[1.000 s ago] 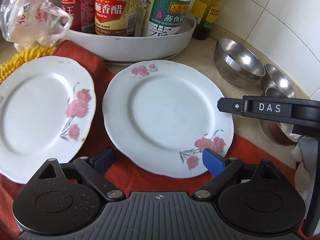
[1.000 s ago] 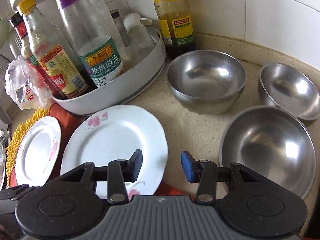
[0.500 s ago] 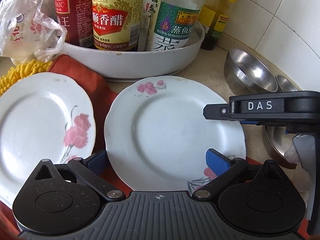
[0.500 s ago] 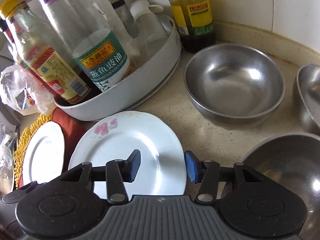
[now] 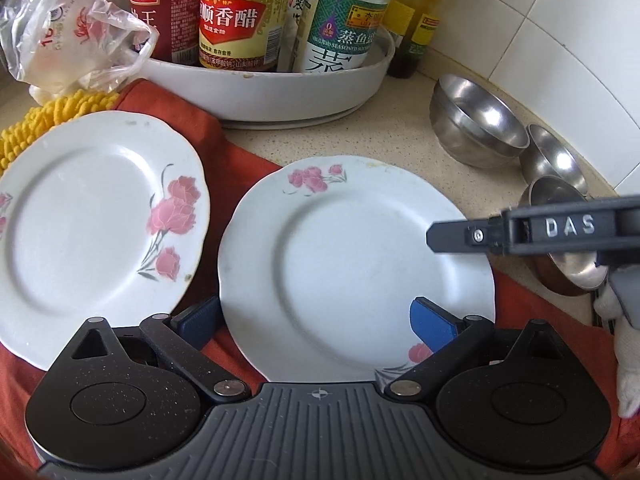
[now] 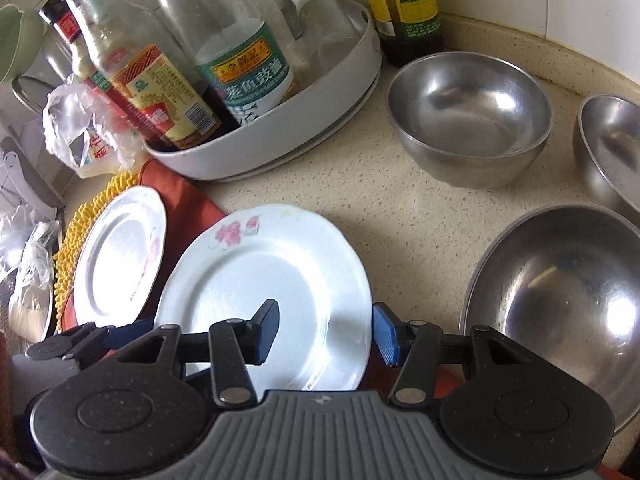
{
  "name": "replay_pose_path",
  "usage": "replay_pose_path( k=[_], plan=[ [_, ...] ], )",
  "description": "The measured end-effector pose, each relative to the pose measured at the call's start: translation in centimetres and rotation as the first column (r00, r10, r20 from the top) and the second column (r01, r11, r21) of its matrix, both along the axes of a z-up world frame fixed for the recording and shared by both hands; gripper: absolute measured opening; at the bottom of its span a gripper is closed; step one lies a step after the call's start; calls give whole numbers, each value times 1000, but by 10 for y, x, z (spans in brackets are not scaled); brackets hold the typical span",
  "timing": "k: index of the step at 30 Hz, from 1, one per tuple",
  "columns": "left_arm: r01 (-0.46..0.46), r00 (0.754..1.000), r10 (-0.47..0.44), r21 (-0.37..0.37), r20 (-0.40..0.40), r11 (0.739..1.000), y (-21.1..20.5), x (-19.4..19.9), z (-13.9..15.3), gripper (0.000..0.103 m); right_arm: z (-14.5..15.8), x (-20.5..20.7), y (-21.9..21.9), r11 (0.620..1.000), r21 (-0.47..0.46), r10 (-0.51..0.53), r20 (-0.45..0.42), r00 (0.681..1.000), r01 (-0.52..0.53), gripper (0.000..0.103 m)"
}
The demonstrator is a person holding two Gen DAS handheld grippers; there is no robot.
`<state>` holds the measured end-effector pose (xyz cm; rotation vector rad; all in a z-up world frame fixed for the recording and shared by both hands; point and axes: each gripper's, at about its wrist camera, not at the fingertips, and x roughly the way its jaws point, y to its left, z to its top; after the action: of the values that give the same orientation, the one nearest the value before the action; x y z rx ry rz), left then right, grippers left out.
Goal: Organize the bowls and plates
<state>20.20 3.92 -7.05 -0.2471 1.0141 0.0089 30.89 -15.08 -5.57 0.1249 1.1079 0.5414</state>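
Nothing looks stacked yet: two flowered plates (image 5: 352,268) (image 5: 92,216) lie apart at frame centre and left, three steel bowls (image 6: 468,116) sit separately on the counter (image 6: 400,216), left claw (image 5: 316,320) wide, right claw (image 6: 326,332) half-open, both empty.

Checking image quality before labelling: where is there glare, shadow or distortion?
Right wrist view: glare washes out the near plate, highlights on the steel bowls, a shadow on the counter. Left wrist view: even light, fisheye bending the wall tiles.
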Motion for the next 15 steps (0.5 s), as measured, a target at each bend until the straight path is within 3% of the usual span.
replay_pose_path(
  k=[8, 15],
  plan=[
    [6, 1000, -8, 71, 19, 997, -10, 13, -5, 102, -11, 5, 6, 1000, 3, -2, -16, 1000, 2, 51],
    [-31, 1000, 31, 43, -1, 999, -5, 12, 2, 100, 4, -2, -4, 998, 60, -26, -1, 1000, 26, 48]
  ],
)
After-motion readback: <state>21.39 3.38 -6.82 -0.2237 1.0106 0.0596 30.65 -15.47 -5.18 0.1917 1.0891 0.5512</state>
